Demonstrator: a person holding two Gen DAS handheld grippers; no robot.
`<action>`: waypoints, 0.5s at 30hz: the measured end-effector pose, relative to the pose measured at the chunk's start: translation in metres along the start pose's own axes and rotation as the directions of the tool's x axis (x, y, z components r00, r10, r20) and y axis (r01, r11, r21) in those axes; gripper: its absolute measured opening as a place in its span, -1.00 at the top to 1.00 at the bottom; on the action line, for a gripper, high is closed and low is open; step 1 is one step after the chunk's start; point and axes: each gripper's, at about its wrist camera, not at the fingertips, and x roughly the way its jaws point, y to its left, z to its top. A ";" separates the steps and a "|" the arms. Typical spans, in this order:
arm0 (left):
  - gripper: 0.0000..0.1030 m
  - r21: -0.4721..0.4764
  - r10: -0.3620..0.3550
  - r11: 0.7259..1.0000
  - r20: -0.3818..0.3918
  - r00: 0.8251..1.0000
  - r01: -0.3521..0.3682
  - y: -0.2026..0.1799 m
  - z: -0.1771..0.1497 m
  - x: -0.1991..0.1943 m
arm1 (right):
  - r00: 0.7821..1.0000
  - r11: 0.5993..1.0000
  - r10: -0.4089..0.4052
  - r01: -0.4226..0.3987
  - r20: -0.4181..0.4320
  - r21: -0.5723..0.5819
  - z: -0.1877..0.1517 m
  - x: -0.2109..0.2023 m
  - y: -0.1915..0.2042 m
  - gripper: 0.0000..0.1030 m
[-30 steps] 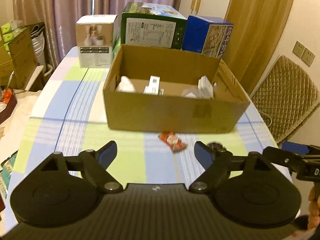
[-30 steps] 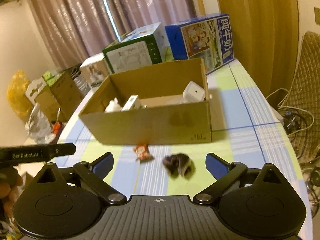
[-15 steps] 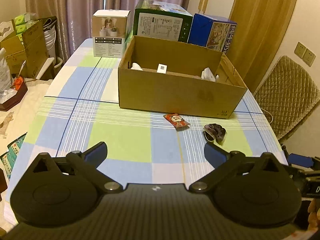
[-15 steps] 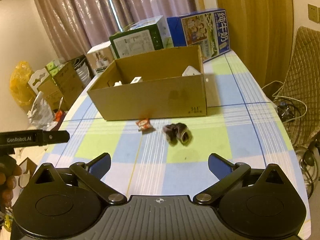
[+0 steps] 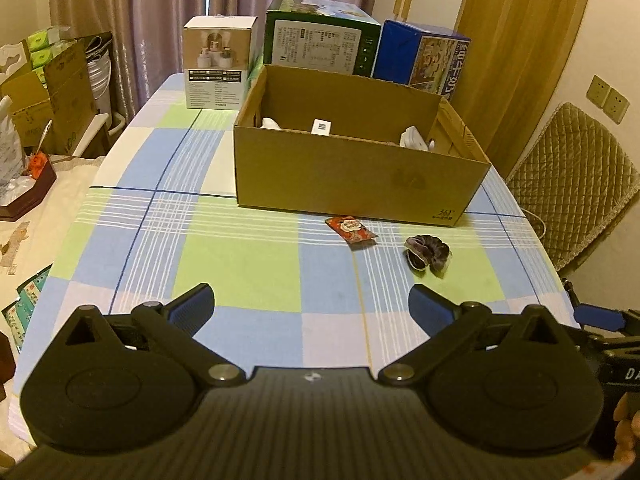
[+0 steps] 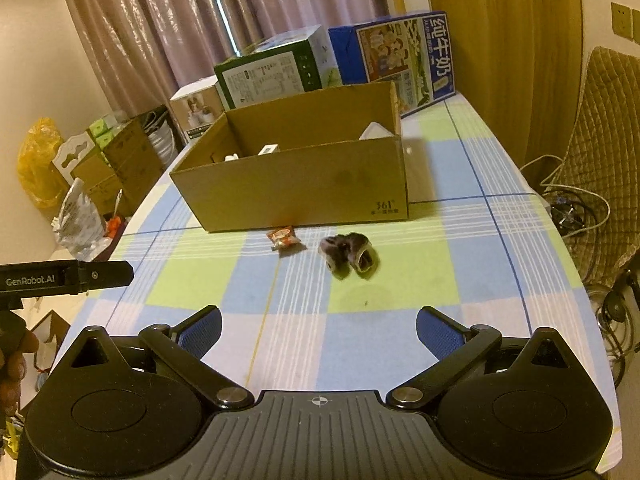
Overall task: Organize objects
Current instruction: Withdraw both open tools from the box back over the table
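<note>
An open cardboard box (image 5: 352, 184) (image 6: 304, 184) stands mid-table with a few white items inside. Just in front of it lie a small red snack packet (image 5: 351, 230) (image 6: 284, 239) and a dark crumpled scrunchie (image 5: 427, 251) (image 6: 352, 255). My left gripper (image 5: 310, 306) hovers open over the near part of the checked tablecloth, well short of both items. My right gripper (image 6: 318, 328) is open too, empty, pointing toward the scrunchie from the near table edge.
Three printed cartons stand behind the box: white (image 5: 218, 68), green (image 5: 320, 42), blue (image 5: 422, 58). A quilted chair (image 5: 572, 184) is at the right, with cables (image 6: 576, 208) on the floor. Stacked boxes and bags (image 6: 96, 160) crowd the left. The tablecloth (image 5: 240, 256) extends in front.
Both grippers have pulled back and up from the box, so more tablecloth shows in front. The packet and scrunchie lie where they were. Both grippers stay open.
</note>
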 end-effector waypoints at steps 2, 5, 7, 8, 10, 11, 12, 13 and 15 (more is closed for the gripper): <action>-0.97 -0.001 -0.003 1.000 0.000 1.000 0.003 0.000 -0.001 0.000 | 1.000 1.000 -0.005 0.005 -0.002 -0.003 0.000 0.001 0.000 -0.96; -0.97 0.004 -0.004 1.000 -0.006 1.000 0.004 -0.001 -0.003 0.002 | 1.000 1.000 -0.010 0.010 0.002 -0.003 -0.002 0.002 -0.001 -0.96; -0.97 0.003 -0.007 1.000 -0.011 1.000 0.007 0.000 -0.004 0.004 | 1.000 1.000 -0.014 0.015 0.002 -0.004 -0.003 0.004 -0.001 -0.96; -0.97 0.003 -0.007 1.000 -0.012 1.000 0.007 0.000 -0.004 0.005 | 1.000 1.000 -0.016 0.016 0.000 -0.004 -0.003 0.005 -0.002 -0.96; -0.97 0.005 -0.009 1.000 -0.013 1.000 0.009 0.001 -0.004 0.007 | 1.000 1.000 -0.018 0.018 -0.006 0.001 -0.002 0.008 -0.004 -0.96; -0.97 0.005 -0.010 1.000 -0.013 1.000 0.010 0.001 -0.004 0.008 | 1.000 1.000 -0.018 0.018 -0.008 0.002 -0.002 0.010 -0.005 -0.96; -0.97 0.004 -0.010 1.000 -0.015 1.000 0.010 0.001 -0.004 0.009 | 1.000 1.000 -0.019 0.019 -0.011 0.002 -0.002 0.011 -0.005 -0.96; -0.97 0.003 -0.011 1.000 -0.016 1.000 0.011 0.001 -0.004 0.011 | 1.000 1.000 -0.019 0.019 -0.012 0.002 -0.001 0.012 -0.006 -0.96; -0.97 0.003 -0.013 1.000 -0.020 1.000 0.013 0.001 -0.004 0.014 | 1.000 1.000 -0.018 0.018 -0.016 0.004 -0.001 0.015 -0.006 -0.96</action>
